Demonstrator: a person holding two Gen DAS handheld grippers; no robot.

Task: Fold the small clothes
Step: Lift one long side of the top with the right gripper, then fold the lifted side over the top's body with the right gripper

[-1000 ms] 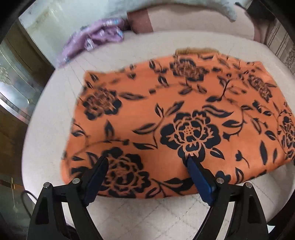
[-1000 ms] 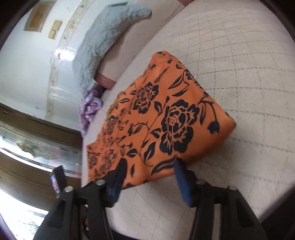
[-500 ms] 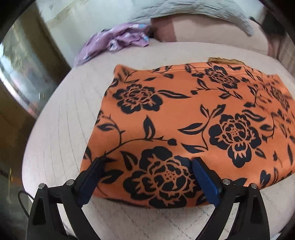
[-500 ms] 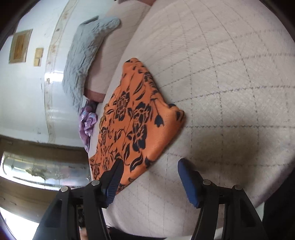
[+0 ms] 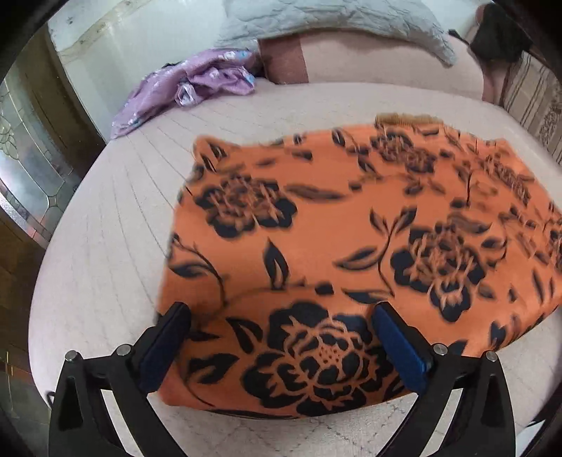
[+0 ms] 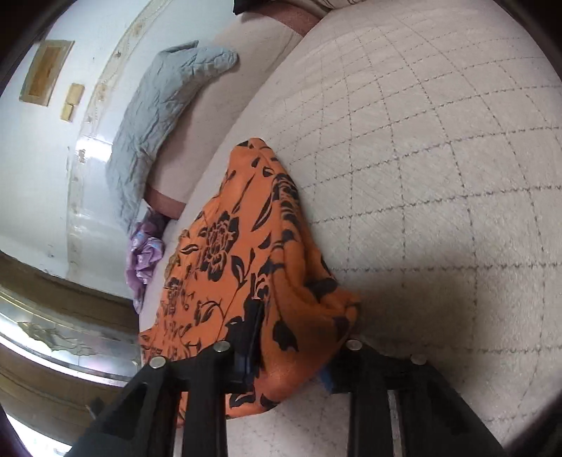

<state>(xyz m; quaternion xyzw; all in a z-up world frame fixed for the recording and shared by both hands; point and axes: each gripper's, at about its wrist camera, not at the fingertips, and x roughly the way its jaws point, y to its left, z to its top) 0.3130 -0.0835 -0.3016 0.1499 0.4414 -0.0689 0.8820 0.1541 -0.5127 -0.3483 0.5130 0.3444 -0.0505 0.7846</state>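
Observation:
An orange garment (image 5: 316, 218) with black flowers lies flat on the quilted bed (image 5: 105, 246). My left gripper (image 5: 281, 309) hangs over its near left corner. Its jaws are opening wide, and the cloth lies between the blue pads (image 5: 400, 344) without being pinched. In the right wrist view the same garment (image 6: 224, 267) runs away from me. My right gripper (image 6: 295, 344) is closing on its near corner, and the cloth bunches up between the fingers and hides most of the pads.
A crumpled purple garment (image 5: 196, 84) lies at the far left of the bed, next to a grey quilted pillow (image 5: 333, 17) against the wall. A glass-fronted cabinet (image 5: 28, 168) stands left of the bed. Bare quilted mattress (image 6: 421, 175) stretches to the right.
The left gripper moved toward the garment's left corner and its jaws widened. The right gripper came onto the near corner and closed, bunching the cloth that earlier lay flat beside its open fingers.

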